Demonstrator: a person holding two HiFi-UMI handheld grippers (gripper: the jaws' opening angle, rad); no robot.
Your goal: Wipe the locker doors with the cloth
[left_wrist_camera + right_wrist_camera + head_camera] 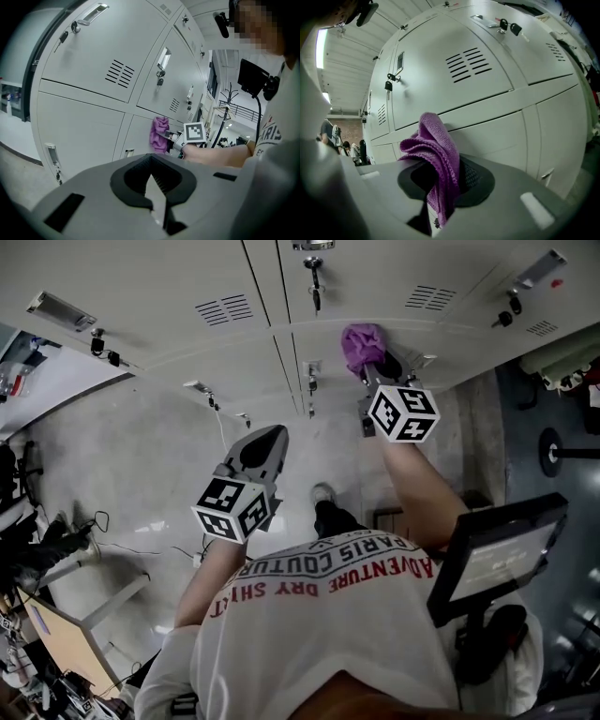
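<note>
The purple cloth (364, 343) is bunched in my right gripper (372, 367), which is shut on it and holds it against a lower grey locker door (384, 287). In the right gripper view the cloth (438, 154) rises out of the jaws of that gripper (440, 190) and touches the seam between an upper and a lower door (487, 112). My left gripper (264, 442) hangs lower and to the left, away from the lockers, shut on nothing. The left gripper view looks over the closed jaws of that gripper (157, 199) at the cloth (160, 133) pressed on the door.
Keys and padlocks hang from the locker handles (314, 282). A monitor on a stand (497, 549) is close at my right. Cables (94, 521) and a desk (56, 634) lie at the lower left. A dark round base (553, 451) sits on the floor at the right.
</note>
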